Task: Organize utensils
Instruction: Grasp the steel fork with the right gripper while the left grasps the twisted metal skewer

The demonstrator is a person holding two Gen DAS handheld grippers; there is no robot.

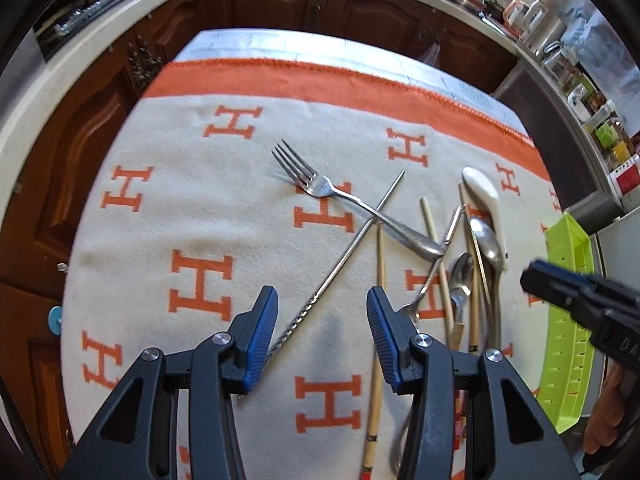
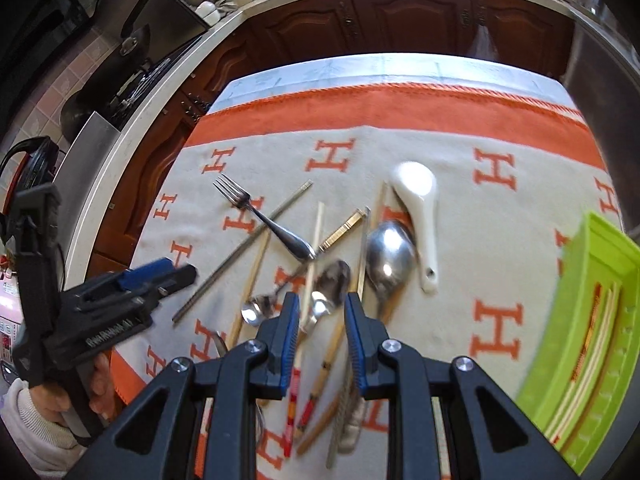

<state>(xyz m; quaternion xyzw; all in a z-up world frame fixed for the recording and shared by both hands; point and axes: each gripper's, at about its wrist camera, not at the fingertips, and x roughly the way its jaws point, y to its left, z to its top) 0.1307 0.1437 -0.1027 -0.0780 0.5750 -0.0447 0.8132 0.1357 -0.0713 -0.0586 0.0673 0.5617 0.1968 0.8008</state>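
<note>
Mixed utensils lie on a cream cloth [image 1: 224, 208] patterned with orange H letters. Among them are a steel fork [image 1: 320, 188] [image 2: 264, 216], a long metal chopstick [image 1: 352, 240] [image 2: 248, 248], a white ceramic spoon [image 1: 486, 196] [image 2: 420, 208], a large metal spoon [image 1: 488, 244] [image 2: 390, 256], a smaller spoon [image 2: 332, 280] and several wooden chopsticks [image 1: 380, 264]. My left gripper [image 1: 323, 320] [image 2: 180, 274] hovers open over the metal chopstick's twisted end. Over the heap, my right gripper [image 2: 322, 316] [image 1: 532, 280] stands narrowly open and grips nothing.
A lime-green slotted tray [image 1: 568, 360] [image 2: 592, 272] sits at the cloth's right edge with chopsticks [image 2: 592, 340] in it. Dark wooden cabinets [image 1: 272, 0] and a pale counter [image 1: 72, 60] surround the table. A hand [image 2: 100, 384] holds the left tool.
</note>
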